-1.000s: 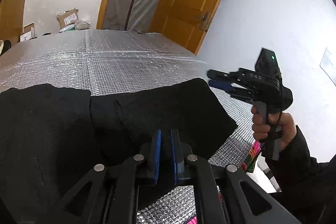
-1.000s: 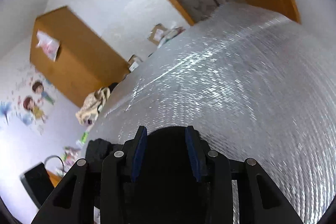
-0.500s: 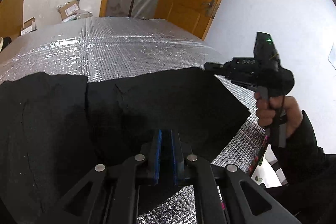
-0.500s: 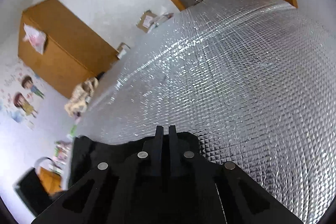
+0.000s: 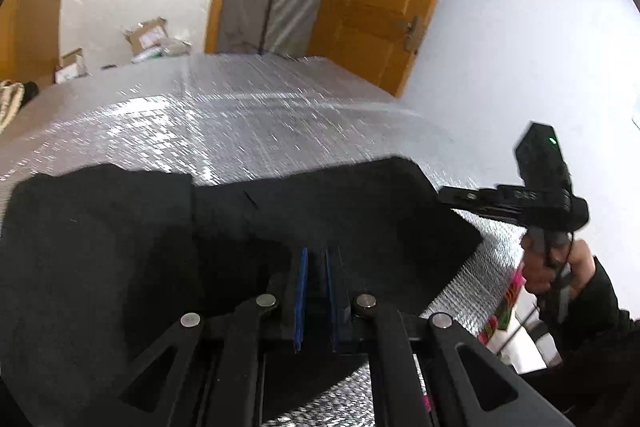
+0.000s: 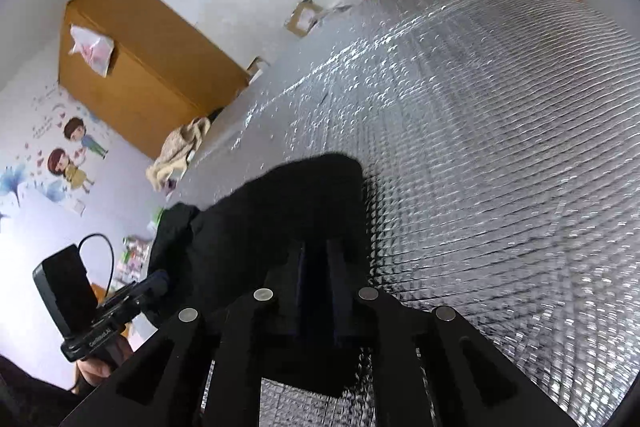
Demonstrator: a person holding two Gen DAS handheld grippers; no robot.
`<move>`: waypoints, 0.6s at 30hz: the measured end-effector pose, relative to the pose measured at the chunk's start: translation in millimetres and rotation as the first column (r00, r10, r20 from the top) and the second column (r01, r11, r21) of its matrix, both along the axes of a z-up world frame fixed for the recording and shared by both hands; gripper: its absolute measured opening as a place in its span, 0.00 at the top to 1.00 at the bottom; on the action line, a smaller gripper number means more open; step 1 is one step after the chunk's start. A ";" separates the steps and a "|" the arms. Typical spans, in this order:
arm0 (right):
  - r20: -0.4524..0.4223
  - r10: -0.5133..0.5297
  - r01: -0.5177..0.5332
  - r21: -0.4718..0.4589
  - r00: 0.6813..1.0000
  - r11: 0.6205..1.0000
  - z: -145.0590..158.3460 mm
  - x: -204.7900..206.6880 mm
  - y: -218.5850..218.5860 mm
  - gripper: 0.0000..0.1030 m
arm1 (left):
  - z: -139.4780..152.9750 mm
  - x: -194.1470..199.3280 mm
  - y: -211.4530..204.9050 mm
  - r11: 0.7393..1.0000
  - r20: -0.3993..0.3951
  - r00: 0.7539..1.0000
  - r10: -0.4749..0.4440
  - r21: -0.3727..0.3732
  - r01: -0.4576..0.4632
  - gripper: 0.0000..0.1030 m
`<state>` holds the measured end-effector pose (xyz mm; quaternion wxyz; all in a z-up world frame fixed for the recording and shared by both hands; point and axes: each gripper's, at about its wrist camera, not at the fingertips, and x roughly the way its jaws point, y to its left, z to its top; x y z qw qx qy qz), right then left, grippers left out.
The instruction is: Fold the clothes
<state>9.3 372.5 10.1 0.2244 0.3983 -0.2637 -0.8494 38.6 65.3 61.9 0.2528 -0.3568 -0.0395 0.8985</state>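
1. Garment [image 5: 120, 259]: black cloth lying on the silver foil-covered surface [image 5: 248, 123], its near edge lifted.
2. Left gripper [image 5: 316, 291]: jaws nearly together, clamped on the near edge.
3. Right gripper [image 6: 316, 287]: jaws clamped on the cloth's right corner.
4. Risk: uneven travel between grippers would likely skew the fold line.
5. Risk: thin fabric may slip from either clamp, dropping a corner short.

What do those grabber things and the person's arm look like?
Both are black pistol-grip tools. The left gripper has blue pads and round silver bolts on its linkage. The right gripper carries a black box with a green light. A black cable loops off the left one. The sleeve is dark.
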 end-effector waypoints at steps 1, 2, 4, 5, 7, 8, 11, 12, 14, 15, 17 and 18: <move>-0.025 0.002 -0.002 -0.004 1.000 1.000 5.5 3.6 2.0 0.83 | 1.9 0.7 -2.1 1.000 -0.006 1.000 0.011 0.006 -0.011 0.92; -0.050 0.004 -0.005 -0.007 0.999 1.000 10.9 7.3 3.9 0.80 | 3.5 1.5 -4.0 1.000 -0.012 1.000 0.021 0.013 -0.021 0.92; -0.079 0.059 -0.059 -0.005 0.995 0.998 16.6 13.7 2.8 0.79 | 1.8 1.4 -6.7 1.000 -0.004 1.000 0.019 0.014 -0.019 0.92; -0.094 0.086 -0.086 -0.003 0.992 0.996 19.3 16.8 2.2 0.78 | -1.5 1.6 -5.6 1.000 0.009 1.000 0.014 0.006 -0.014 0.92; -0.088 0.099 -0.098 0.015 0.991 0.995 17.2 16.6 -1.0 0.78 | -13.2 3.0 -1.2 1.000 0.052 0.999 -0.004 -0.020 0.005 0.92; -0.086 0.106 -0.104 0.024 0.991 0.994 16.1 16.5 -2.6 0.79 | -19.2 4.0 1.3 0.999 0.074 0.997 -0.013 -0.034 0.015 0.92; -0.077 0.126 -0.122 0.050 0.989 0.991 12.9 16.2 -7.3 0.79 | -26.0 7.3 3.4 0.999 0.095 0.995 -0.027 -0.044 0.031 0.92; -0.074 0.132 -0.128 0.059 0.988 0.990 11.8 16.1 -8.9 0.77 | -25.5 8.3 3.0 0.999 0.091 0.995 -0.028 -0.041 0.032 0.92; -0.092 0.137 -0.131 0.069 0.986 0.989 16.3 13.6 -13.0 0.77 | -23.3 9.0 1.3 0.999 0.078 0.997 -0.025 -0.040 0.029 0.92; -0.111 0.140 -0.133 0.068 0.984 0.989 22.0 10.2 -19.0 0.77 | -22.3 9.1 0.5 0.999 0.073 0.997 -0.022 -0.040 0.025 0.92; -0.141 0.153 -0.145 0.063 0.978 0.987 33.2 1.4 -36.8 0.76 | -19.3 11.7 -2.0 0.999 0.057 0.998 -0.011 -0.036 0.013 0.92; -0.152 0.170 -0.163 0.063 0.974 0.985 37.9 -4.1 -49.2 0.76 | -17.7 13.7 -3.5 0.999 0.046 0.999 -0.003 -0.033 0.005 0.92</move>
